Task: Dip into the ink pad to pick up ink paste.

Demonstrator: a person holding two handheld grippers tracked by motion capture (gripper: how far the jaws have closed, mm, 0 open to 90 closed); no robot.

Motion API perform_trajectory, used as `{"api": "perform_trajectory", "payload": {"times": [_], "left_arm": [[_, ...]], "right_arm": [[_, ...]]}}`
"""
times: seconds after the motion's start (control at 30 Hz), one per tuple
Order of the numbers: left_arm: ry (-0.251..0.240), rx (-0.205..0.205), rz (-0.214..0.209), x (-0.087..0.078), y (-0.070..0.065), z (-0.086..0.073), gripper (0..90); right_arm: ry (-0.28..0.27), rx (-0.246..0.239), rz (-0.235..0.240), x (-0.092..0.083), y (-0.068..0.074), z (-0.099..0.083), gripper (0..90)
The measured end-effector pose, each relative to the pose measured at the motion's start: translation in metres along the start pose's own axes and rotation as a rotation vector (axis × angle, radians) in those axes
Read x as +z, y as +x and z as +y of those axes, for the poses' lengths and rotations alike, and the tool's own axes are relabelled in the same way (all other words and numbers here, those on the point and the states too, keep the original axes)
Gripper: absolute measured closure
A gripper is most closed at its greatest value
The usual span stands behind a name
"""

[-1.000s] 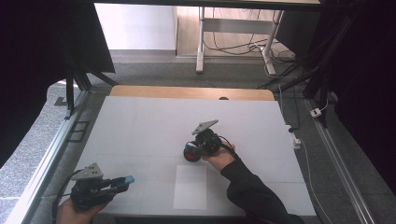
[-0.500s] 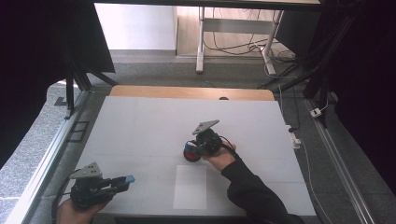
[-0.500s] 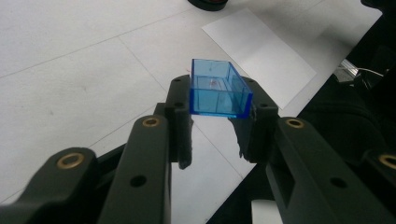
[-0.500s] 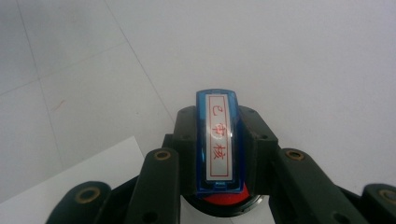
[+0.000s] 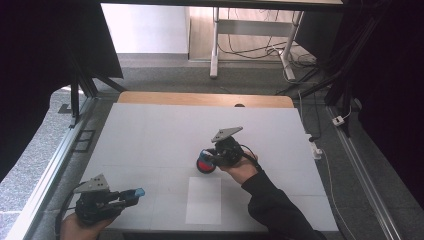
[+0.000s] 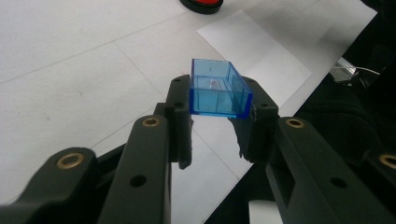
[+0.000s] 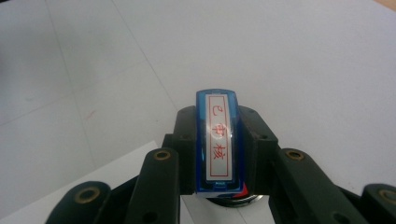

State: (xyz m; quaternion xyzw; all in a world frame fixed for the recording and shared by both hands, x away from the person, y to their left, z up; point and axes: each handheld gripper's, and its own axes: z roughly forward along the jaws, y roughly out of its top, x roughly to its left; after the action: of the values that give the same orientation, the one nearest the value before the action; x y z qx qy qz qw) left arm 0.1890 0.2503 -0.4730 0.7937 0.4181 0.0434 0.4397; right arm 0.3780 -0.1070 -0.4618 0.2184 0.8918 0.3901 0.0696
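Note:
A small clear blue cap is clamped between the jaws of my left gripper, which is shut on it. In the high view that gripper sits near the table's front left corner, with the blue cap at its tip. My right gripper is shut on a blue stamp that bears a white label with red characters. In the high view the right gripper holds the stamp at a round red ink pad in the middle of the table. Whether the stamp touches the pad I cannot tell.
A white sheet of paper lies on the white table top just in front of the ink pad. A wooden strip runs along the table's far edge. Metal rails flank both sides.

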Motion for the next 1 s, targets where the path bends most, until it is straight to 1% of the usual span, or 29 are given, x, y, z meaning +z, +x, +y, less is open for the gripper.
{"api": "perform_trajectory", "payload": {"times": [0.2, 0.47, 0.73, 1.0], "left_arm": [[-0.006, 0.005, -0.003, -0.001, 0.000, 0.000, 68.4], [-0.006, 0.007, -0.013, -0.001, 0.000, 0.000, 68.4], [-0.013, 0.014, -0.020, -0.001, 0.001, -0.001, 68.4], [-0.014, 0.021, -0.018, -0.002, 0.001, 0.000, 68.4]], "right_arm": [[-0.027, 0.013, 0.021, -0.012, 0.001, 0.001, 70.5], [-0.053, -0.011, 0.060, -0.026, 0.009, 0.002, 70.5], [-0.093, -0.042, 0.094, -0.037, 0.022, 0.003, 70.5], [-0.104, -0.056, 0.128, -0.047, 0.035, 0.001, 70.5]]}}
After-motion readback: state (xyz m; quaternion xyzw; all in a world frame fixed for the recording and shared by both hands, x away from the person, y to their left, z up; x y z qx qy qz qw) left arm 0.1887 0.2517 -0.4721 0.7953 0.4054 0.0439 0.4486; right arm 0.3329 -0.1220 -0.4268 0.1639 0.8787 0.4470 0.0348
